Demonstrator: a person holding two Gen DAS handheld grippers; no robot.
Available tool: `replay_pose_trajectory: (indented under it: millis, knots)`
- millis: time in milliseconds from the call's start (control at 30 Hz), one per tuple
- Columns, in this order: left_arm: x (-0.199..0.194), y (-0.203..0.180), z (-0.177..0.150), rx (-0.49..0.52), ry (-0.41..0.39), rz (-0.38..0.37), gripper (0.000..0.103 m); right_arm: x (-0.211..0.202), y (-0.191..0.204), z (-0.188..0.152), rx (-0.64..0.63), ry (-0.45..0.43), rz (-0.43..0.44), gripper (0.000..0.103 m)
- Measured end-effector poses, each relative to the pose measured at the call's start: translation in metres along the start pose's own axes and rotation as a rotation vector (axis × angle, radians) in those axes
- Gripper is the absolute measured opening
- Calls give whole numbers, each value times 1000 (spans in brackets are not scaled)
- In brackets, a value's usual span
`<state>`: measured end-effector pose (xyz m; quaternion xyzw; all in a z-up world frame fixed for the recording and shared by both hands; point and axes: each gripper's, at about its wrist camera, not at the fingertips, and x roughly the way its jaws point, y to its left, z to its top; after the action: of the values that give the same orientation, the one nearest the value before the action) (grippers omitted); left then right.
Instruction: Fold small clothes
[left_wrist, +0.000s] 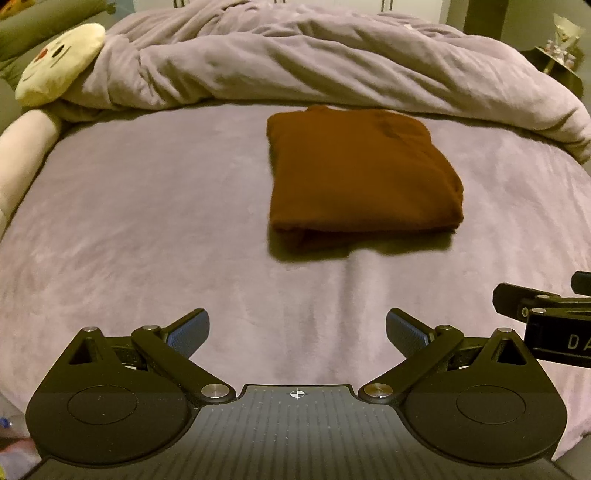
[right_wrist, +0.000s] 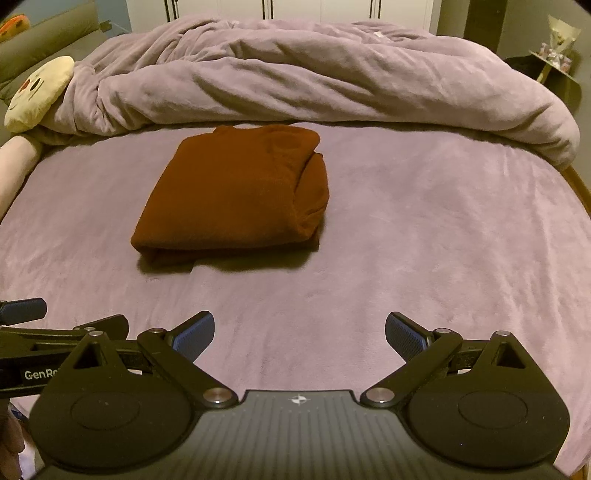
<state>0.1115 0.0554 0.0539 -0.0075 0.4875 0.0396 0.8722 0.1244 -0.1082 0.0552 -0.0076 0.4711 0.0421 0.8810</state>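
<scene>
A brown garment (left_wrist: 358, 173) lies folded into a thick rectangle on the lilac bed sheet (left_wrist: 147, 229). It also shows in the right wrist view (right_wrist: 236, 195), left of centre. My left gripper (left_wrist: 297, 328) is open and empty, well short of the garment's near edge. My right gripper (right_wrist: 300, 332) is open and empty too, back from the garment and to its right. Each gripper's side shows at the edge of the other's view.
A bunched lilac duvet (right_wrist: 314, 77) lies across the far half of the bed. A cream plush pillow with a face (left_wrist: 61, 62) sits at the far left. A small side table (right_wrist: 554, 62) with objects stands at the far right.
</scene>
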Motion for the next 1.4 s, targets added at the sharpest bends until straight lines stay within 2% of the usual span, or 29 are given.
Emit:
replay_pose_trajectory:
  millis: [1400]
  knots:
    - [3,-8,2,27,-13,24,103,0,1,0,7,-8,22,99]
